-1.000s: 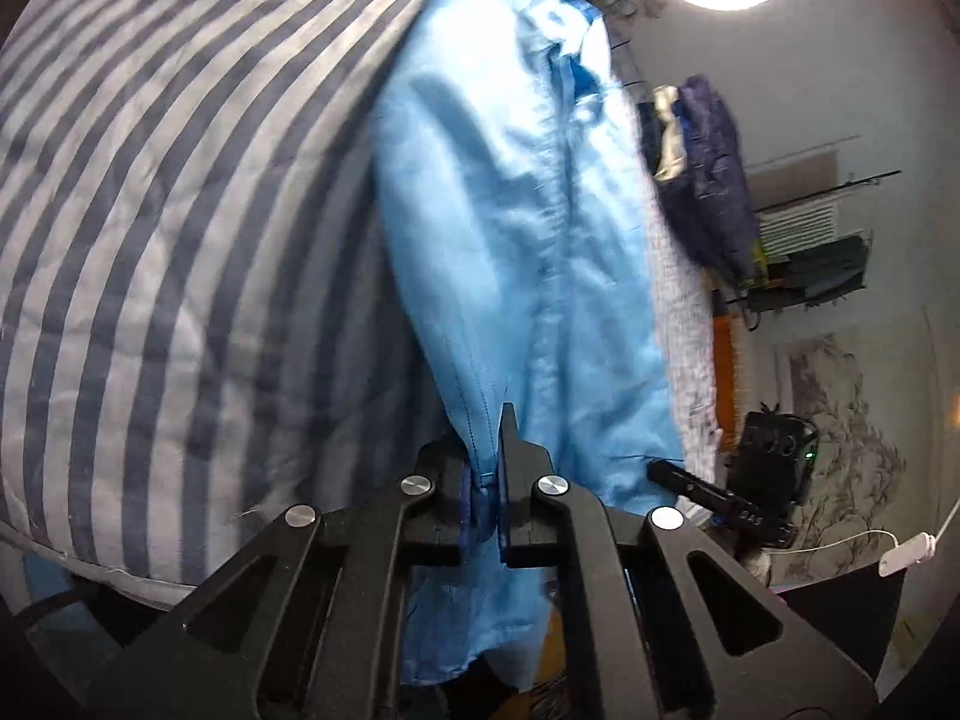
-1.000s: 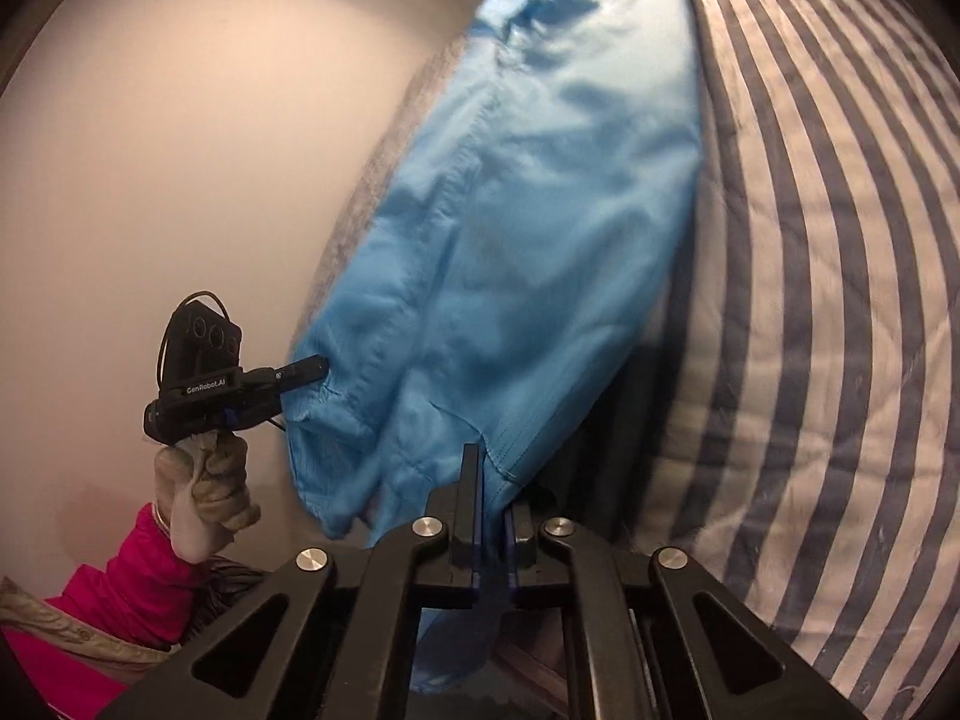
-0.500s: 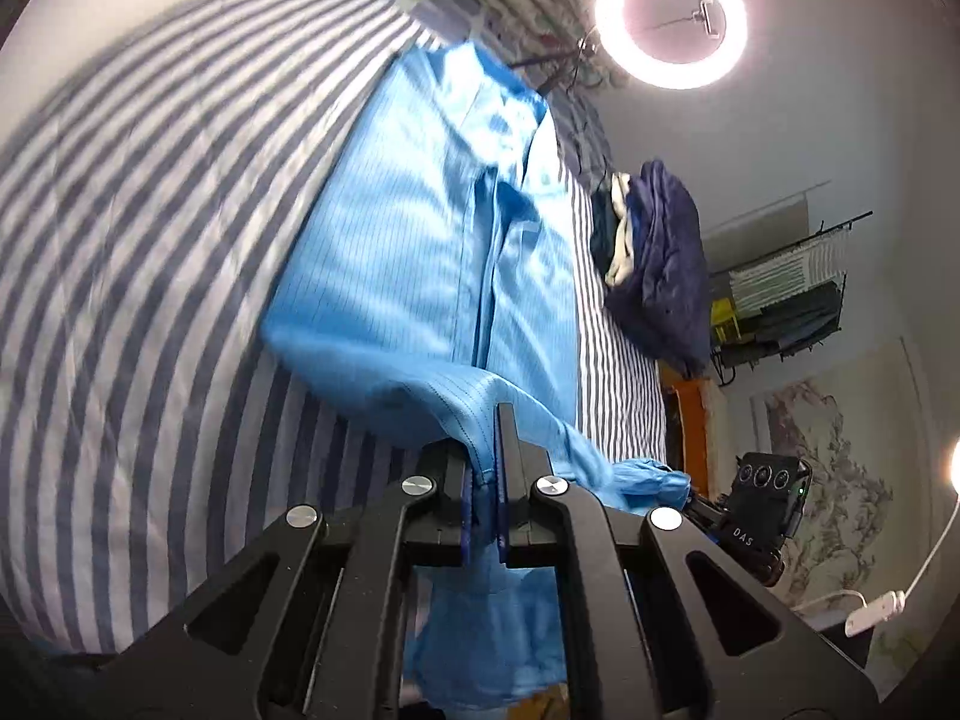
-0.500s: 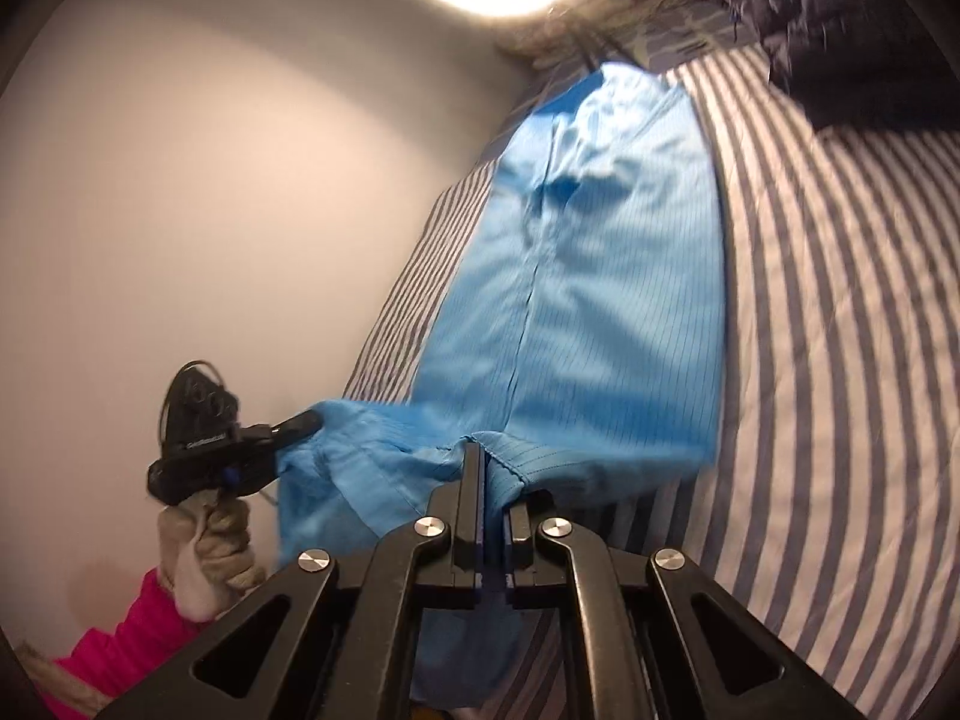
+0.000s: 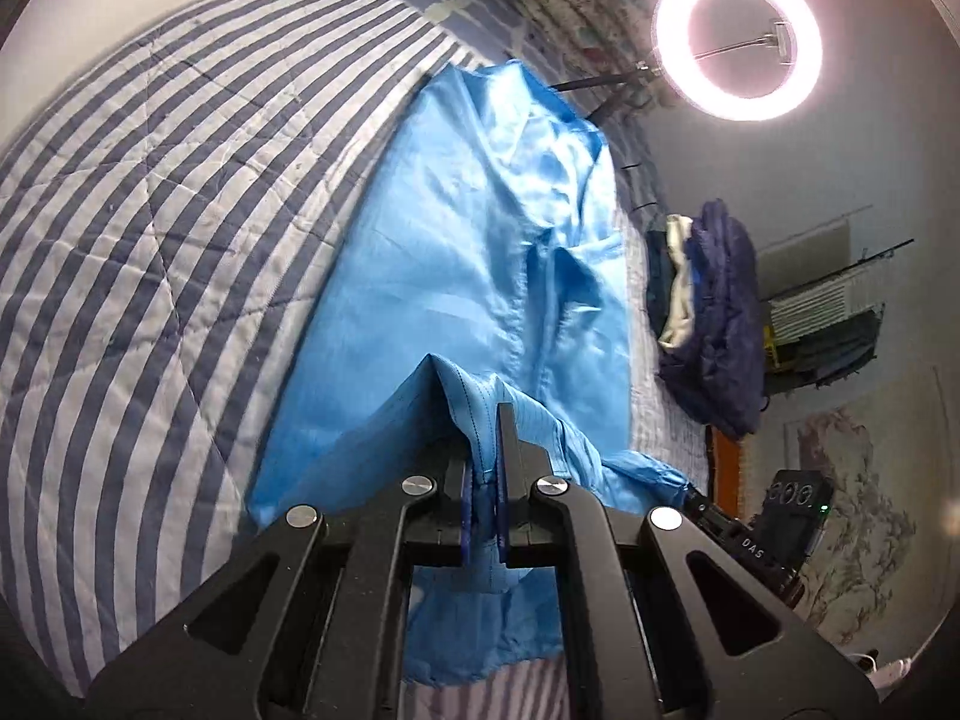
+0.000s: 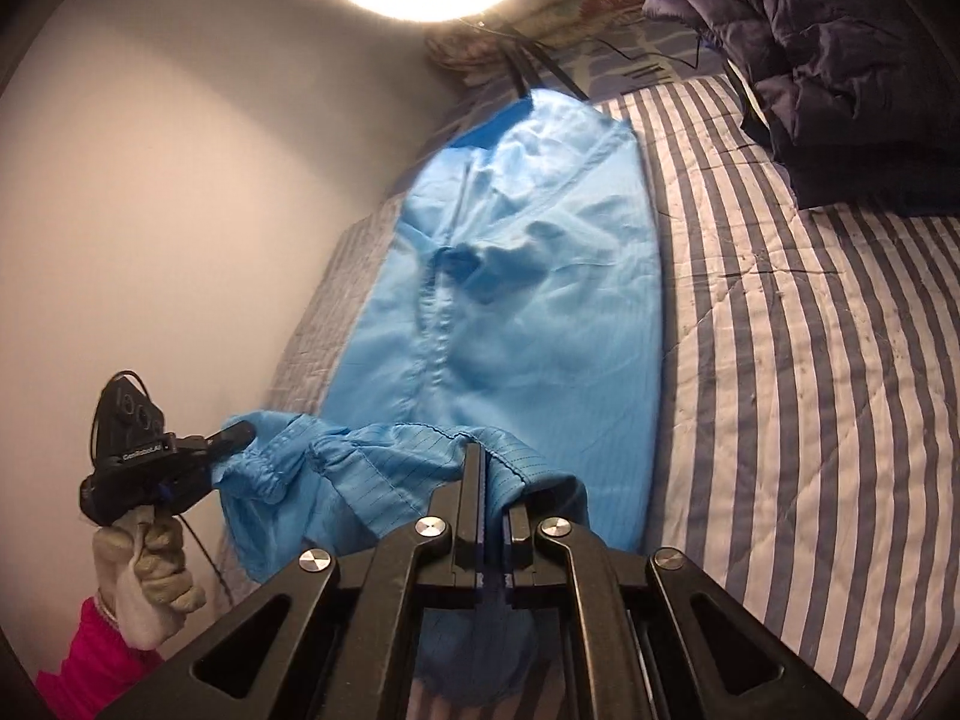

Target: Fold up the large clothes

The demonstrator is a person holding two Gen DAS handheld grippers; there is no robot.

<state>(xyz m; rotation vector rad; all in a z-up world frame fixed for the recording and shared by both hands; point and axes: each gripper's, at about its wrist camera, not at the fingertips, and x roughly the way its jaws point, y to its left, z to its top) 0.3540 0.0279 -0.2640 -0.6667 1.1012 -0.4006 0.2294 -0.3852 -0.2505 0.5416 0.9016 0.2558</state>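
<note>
Change over the last second: the blue garment [image 5: 480, 276] went from hanging off the bed edge in front of me to lying flat on the striped bed cover [image 5: 150, 252]. A second ago most of it dangled along the side; half a second ago it was spreading out; now the collar end sits far up the bed and the body is laid out lengthwise, a few wrinkles around the middle placket.

Left gripper [image 5: 485, 480]: jaws fully closed, pinching the hem edge, with cloth bunched up between and below them. Right gripper [image 6: 492, 498]: same, jaws clamped on the hem further along. In the right wrist view, the left gripper [image 6: 180, 456] holds its corner out near the wall side, gloved hand [image 6: 144, 570] under it. Hem stretched between the two, lifted slightly off the bed.

My read: the lay-out step is basically done. The near hem is still in the air, so the next move is probably carrying it forward toward the collar for the first fold. Risk: the wall-side edge lies close to the bed edge and the loose cuff [image 6: 270, 468] hangs near the left gripper, and both could drag or skew the fold.

Dark jacket pile [image 6: 840, 60] sits well to the right, clear of the garment. Ring light [image 5: 738, 39] overhead.
</note>
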